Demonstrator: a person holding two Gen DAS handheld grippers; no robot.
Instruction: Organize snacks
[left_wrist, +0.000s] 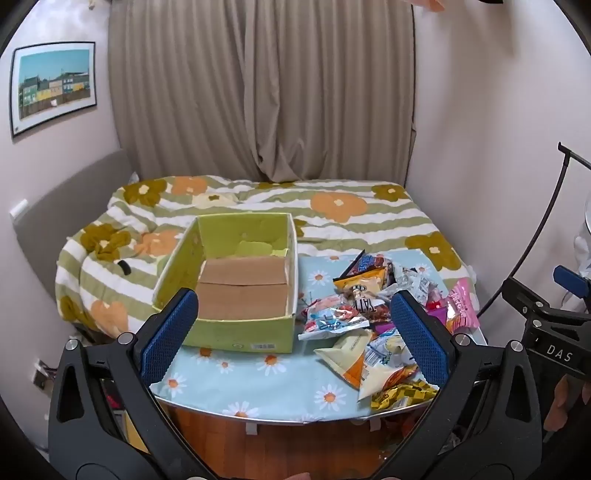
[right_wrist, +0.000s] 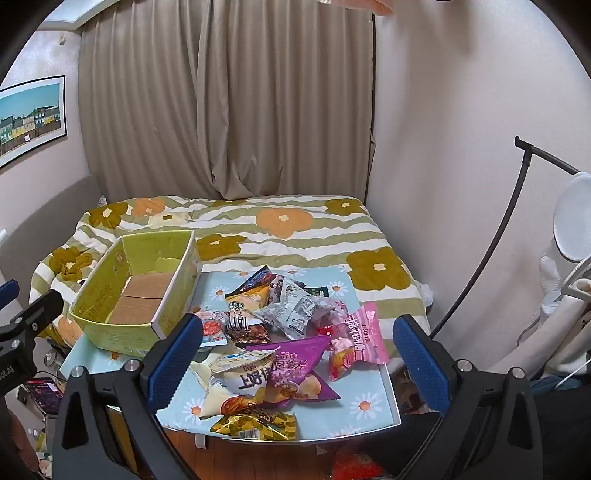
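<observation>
Snacks (right_wrist: 273, 354) all dumped in one messy heap on the right half of the little table (left_wrist: 229, 373) with the daisy cloth, right at the foot of the bed (left_wrist: 332, 214). Green box (left_wrist: 236, 280) sits on the left half, just beside the heap, nothing in it but its cardboard bottom. Purple bag (right_wrist: 295, 365) and pink bag (right_wrist: 364, 332) lie on the near right of the pile, a gold pack (right_wrist: 255, 424) at the table's front edge. Both tongs hang above the near edge, tipped down a bit. Left gripper (left_wrist: 293, 336) is spread wide, nothing between its blue pads. Right gripper (right_wrist: 299, 358), same deal: wide open over the heap, touching nothing. Curtain (left_wrist: 258, 92) behind the bed.
</observation>
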